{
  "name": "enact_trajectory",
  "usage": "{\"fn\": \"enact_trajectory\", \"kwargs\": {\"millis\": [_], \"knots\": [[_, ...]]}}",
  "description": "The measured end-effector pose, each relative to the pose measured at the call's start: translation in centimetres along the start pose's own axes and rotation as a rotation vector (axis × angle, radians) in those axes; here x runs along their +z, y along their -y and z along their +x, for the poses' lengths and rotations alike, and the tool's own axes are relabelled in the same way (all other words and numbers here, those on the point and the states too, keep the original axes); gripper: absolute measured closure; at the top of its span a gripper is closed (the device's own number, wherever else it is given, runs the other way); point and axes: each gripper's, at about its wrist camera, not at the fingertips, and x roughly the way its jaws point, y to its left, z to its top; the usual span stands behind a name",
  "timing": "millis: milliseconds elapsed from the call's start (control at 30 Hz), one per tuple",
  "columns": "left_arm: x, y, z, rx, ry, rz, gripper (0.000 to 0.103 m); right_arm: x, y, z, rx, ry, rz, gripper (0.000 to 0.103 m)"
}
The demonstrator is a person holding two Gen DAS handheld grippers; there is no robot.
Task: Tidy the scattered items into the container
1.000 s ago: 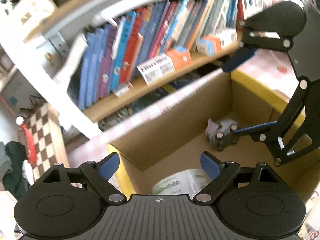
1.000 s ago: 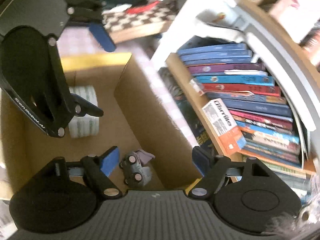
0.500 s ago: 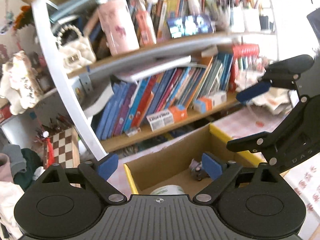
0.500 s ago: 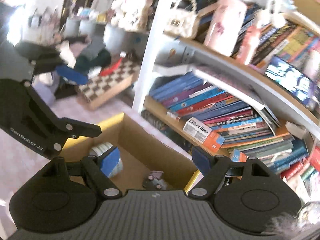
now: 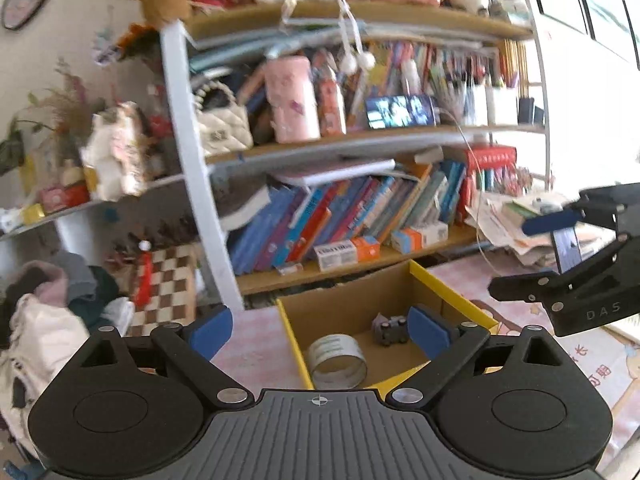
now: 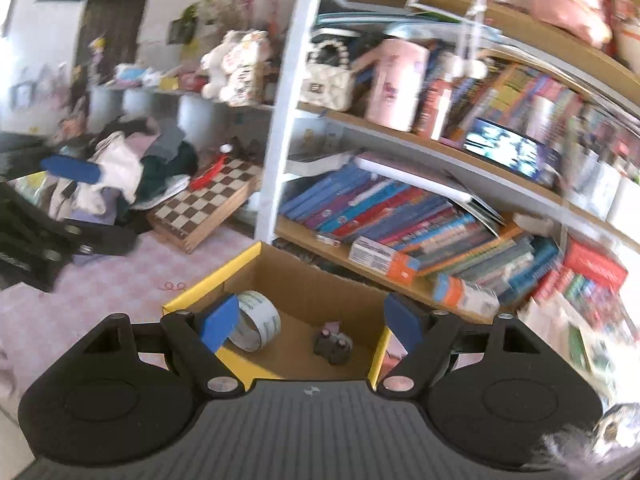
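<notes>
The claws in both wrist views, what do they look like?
Both match: the left claw and right claw have matte black linkage arms with silver rivets, round black hubs, a ribbed grey base with a small centre mark, and blue rectangular pads. The right one's side reads "DAS".

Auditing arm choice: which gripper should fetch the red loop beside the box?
Probably left: the red loop lies off the box's left wall, on the left gripper's side; both hang open, empty.

Open left gripper [image 5: 320, 330], box [image 5: 352, 312], tape roll [image 5: 338, 361], toy car [image 5: 390, 330]
</notes>
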Motion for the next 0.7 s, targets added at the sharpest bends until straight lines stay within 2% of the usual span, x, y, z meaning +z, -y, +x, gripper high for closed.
{"fn": "enact_trajectory", "kwargs": {"millis": [133, 300, 700], "knots": [[-1.0, -0.7, -2.7, 0.018, 0.019, -0.031, 0.006, -1.4, -1.0, -2.3, -0.047, 0.003, 0.072, 0.024], [-2.8, -0.9, -4.7, 0.028, -0.006, -0.063, 0.005, -3.2, -2.3, -4.6, -0.078, -0.007, 0.096, 0.024], [-10.1, 1.2, -6.7, 0.047, -0.158, -0.178, 0.005, -9.6, -6.5, -7.3, -0.126, -0.114, 0.111, 0.024]]}}
